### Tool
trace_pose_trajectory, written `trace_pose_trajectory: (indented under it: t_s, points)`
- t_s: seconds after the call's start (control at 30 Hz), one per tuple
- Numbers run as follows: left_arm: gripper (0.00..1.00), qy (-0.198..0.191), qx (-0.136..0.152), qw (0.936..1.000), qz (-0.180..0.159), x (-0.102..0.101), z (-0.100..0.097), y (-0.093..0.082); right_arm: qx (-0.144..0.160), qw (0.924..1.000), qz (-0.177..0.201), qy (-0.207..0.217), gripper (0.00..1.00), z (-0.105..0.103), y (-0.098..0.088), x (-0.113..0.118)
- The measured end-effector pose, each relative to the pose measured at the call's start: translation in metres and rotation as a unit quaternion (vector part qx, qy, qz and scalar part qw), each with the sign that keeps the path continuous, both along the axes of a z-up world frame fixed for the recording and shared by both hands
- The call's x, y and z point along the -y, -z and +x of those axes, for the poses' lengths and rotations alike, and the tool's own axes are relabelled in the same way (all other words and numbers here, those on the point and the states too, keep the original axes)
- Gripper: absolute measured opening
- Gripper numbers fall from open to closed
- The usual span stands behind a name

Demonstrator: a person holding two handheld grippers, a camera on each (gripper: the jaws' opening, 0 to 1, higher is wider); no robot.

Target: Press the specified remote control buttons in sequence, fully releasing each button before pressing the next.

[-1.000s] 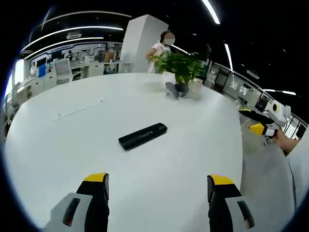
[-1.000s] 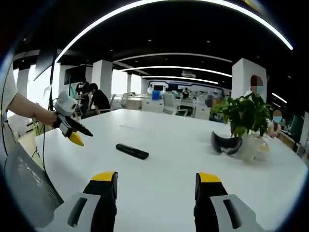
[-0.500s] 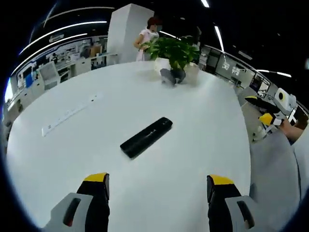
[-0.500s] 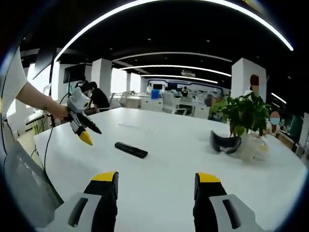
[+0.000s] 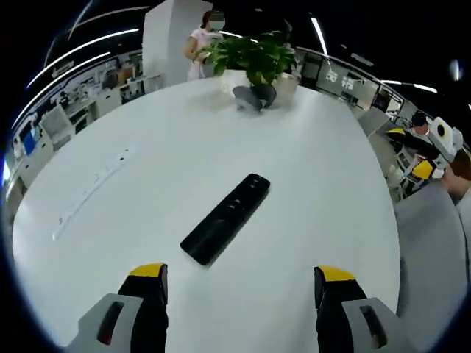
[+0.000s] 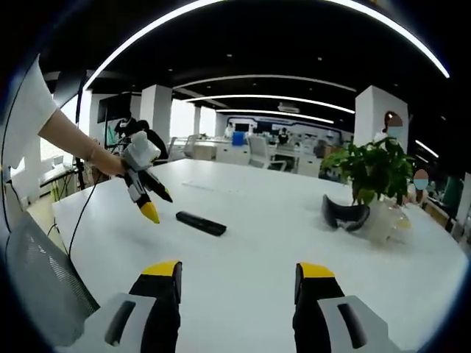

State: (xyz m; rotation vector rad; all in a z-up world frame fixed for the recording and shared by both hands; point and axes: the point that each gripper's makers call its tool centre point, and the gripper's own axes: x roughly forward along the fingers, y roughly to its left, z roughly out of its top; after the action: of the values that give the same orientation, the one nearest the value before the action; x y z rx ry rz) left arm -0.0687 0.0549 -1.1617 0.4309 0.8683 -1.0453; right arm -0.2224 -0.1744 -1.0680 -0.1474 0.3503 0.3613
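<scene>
A long black remote control (image 5: 224,219) lies flat on the white table (image 5: 147,220), just ahead of my left gripper (image 5: 241,294), whose yellow-tipped jaws stand wide apart with nothing between them. In the right gripper view the same remote (image 6: 201,223) lies at mid-table, and the left gripper (image 6: 147,193), held by a person's hand, hangs tilted down just left of it and above the table. My right gripper (image 6: 235,294) is open and empty, well short of the remote. It also shows at the far right (image 5: 436,151) of the left gripper view.
A potted plant (image 5: 254,55) and a dark headset (image 5: 250,95) stand at the table's far end. A white power strip (image 5: 92,184) lies to the left. A grey mesh chair (image 5: 434,250) stands at the table's edge. People stand in the background.
The left gripper has moved closer to the remote, which now looks larger and nearer in its view. In the right gripper view it has travelled right towards the remote. The right gripper has hardly moved.
</scene>
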Motion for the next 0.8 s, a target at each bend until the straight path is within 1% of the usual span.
trace_pose_trajectory:
  t_s: [0.07, 0.2, 0.23, 0.27, 0.37, 0.6, 0.7, 0.8]
  points:
    - [0.85, 0.015, 0.002, 0.9998, 0.016, 0.001, 0.001, 0.005, -0.002, 1.0, -0.002, -0.002, 0.6, 0.0, 0.001, -0.001]
    - [0.85, 0.03, -0.004, 0.9993, 0.022, 0.006, 0.005, 0.01, -0.005, 1.0, -0.004, -0.005, 0.6, 0.0, 0.003, -0.002]
    - [0.85, 0.035, -0.004, 0.999, 0.026, 0.006, 0.005, 0.011, -0.006, 1.0, -0.004, -0.006, 0.6, 0.0, 0.003, -0.002]
    - [0.85, 0.044, -0.002, 0.9983, 0.037, 0.006, 0.005, 0.012, -0.006, 0.9999, -0.005, -0.007, 0.59, 0.0, 0.004, -0.002]
    - [0.85, 0.059, 0.004, 0.9969, 0.051, 0.006, 0.007, 0.013, -0.009, 0.9999, -0.005, -0.01, 0.59, -0.001, 0.005, -0.003]
    - [0.83, 0.08, 0.005, 0.9948, 0.063, 0.011, 0.022, 0.012, -0.018, 0.9997, -0.003, -0.019, 0.54, -0.002, 0.008, -0.006]
    - [0.82, 0.092, 0.006, 0.9931, 0.073, 0.013, 0.027, 0.013, -0.021, 0.9995, -0.002, -0.022, 0.52, -0.002, 0.009, -0.008]
    - [0.82, 0.106, 0.007, 0.9909, 0.083, 0.015, 0.028, 0.014, -0.025, 0.9994, 0.002, -0.023, 0.5, -0.003, 0.01, -0.008]
